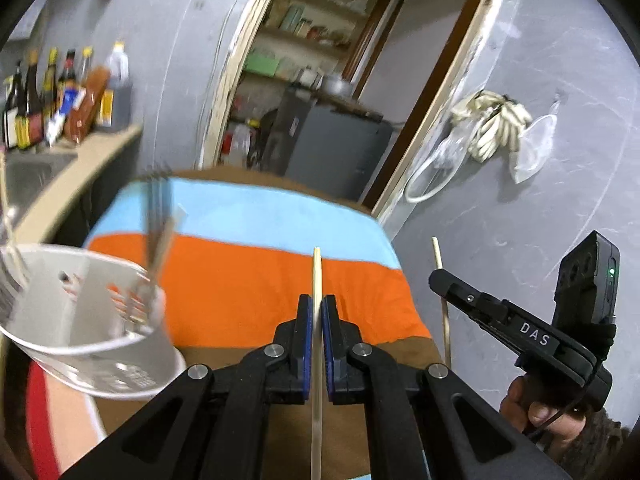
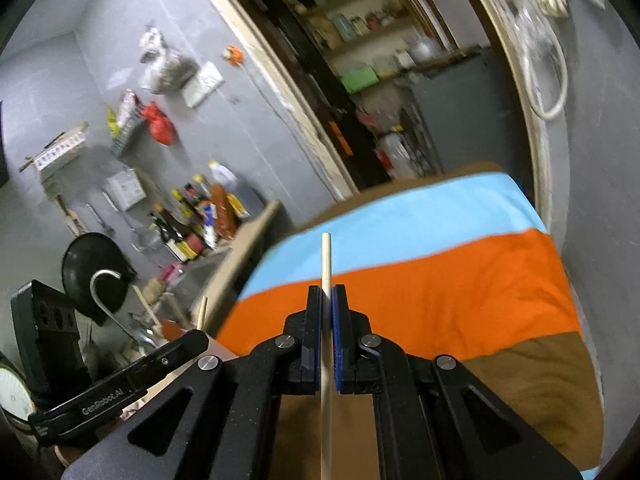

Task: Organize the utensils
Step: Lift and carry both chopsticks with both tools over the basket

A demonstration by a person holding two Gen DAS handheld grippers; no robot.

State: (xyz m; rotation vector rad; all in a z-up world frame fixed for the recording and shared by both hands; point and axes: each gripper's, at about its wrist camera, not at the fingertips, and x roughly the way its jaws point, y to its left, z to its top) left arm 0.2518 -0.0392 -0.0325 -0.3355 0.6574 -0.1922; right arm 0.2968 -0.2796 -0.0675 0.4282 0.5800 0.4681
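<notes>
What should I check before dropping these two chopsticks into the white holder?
1. Left gripper shut on left chopstick: ok.
2. Right gripper shut on right chopstick: ok.
3. Chopsticks centred between the fingers: ok.
4. White holder upright: ok.
5. Room in the holder beside the fork: cannot tell, blurred.
6. Both sticks clear of the striped cloth: ok.
</notes>
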